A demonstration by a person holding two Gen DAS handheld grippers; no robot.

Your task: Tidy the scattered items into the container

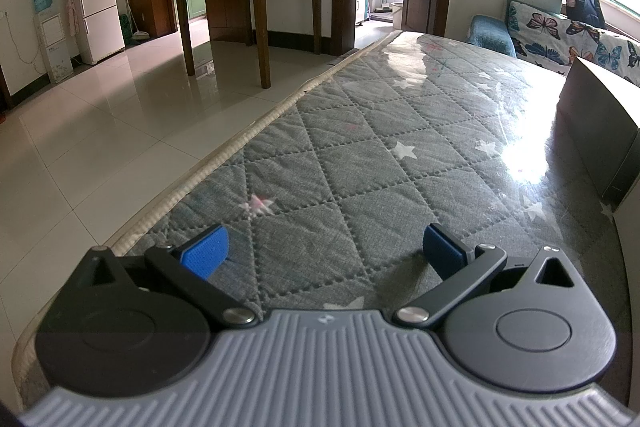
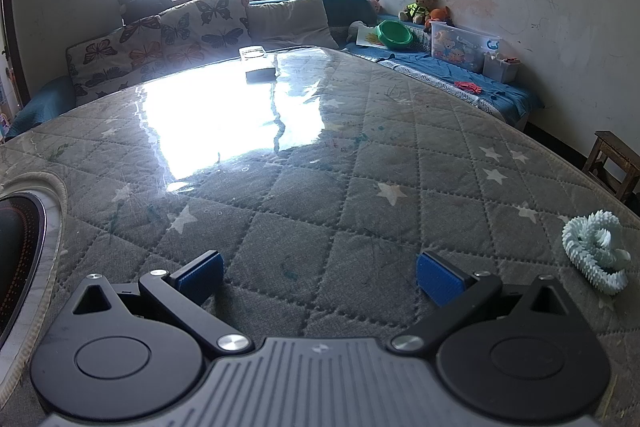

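The pale coiled toy (image 2: 596, 253) lies just right of the right gripper (image 2: 318, 273), whose fingers spread wide, empty.

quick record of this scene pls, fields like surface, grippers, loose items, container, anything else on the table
surface: table under a grey quilted star cover with a glossy clear sheet
left gripper: open, holding nothing, low over the cover
right gripper: open, holding nothing, low over the cover
loose item: pale mint spiky coiled toy, to the right of the right gripper, apart from it
container: dark box at the right edge of the left view, possibly the one meant
other: remote control at the far end
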